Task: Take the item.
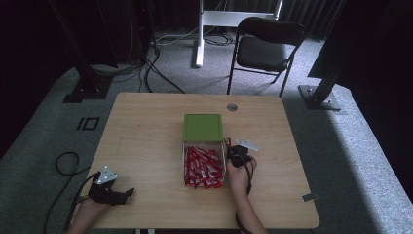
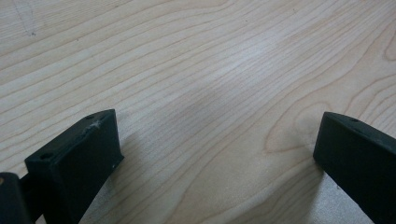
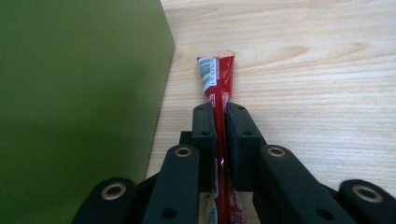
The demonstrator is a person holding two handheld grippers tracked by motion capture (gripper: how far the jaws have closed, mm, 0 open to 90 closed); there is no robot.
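The right hand-held gripper (image 3: 219, 116) is clamped on a slim, glossy red sachet (image 3: 217, 79), flat and crimped at its end, just right of the matte green box (image 1: 203, 127); more red sachets (image 1: 203, 167) fill the clear tray in front of the box; the left hand-held gripper (image 2: 215, 154), jaws wide apart, rests low over bare pale wood-grain worktop (image 1: 146, 126) well left of the box, near the front edge, with open room around it.
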